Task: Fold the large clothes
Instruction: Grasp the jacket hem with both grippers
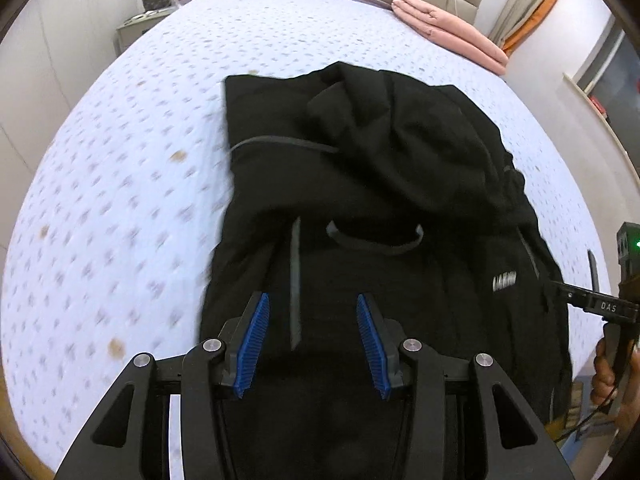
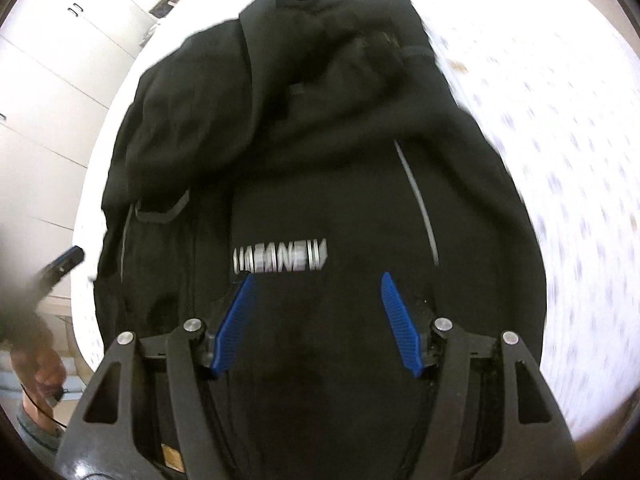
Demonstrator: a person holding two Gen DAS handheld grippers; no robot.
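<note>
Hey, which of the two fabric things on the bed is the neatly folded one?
The pink blanket, stacked flat at the bed's far corner by the headboard. The black jacket lies rumpled mid-bed, its top bunched up.

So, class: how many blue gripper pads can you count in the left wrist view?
2: the left pad and the right pad, both low in the frame, over the black jacket. None seems hidden.

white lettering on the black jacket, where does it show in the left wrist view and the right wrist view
Left wrist view: the white lettering sits at lower right, right of the left gripper, near the black jacket's edge.
Right wrist view: the lettering is at centre, just above the right gripper.
Shared landmark: the dark strap loop on the jacket.
</note>
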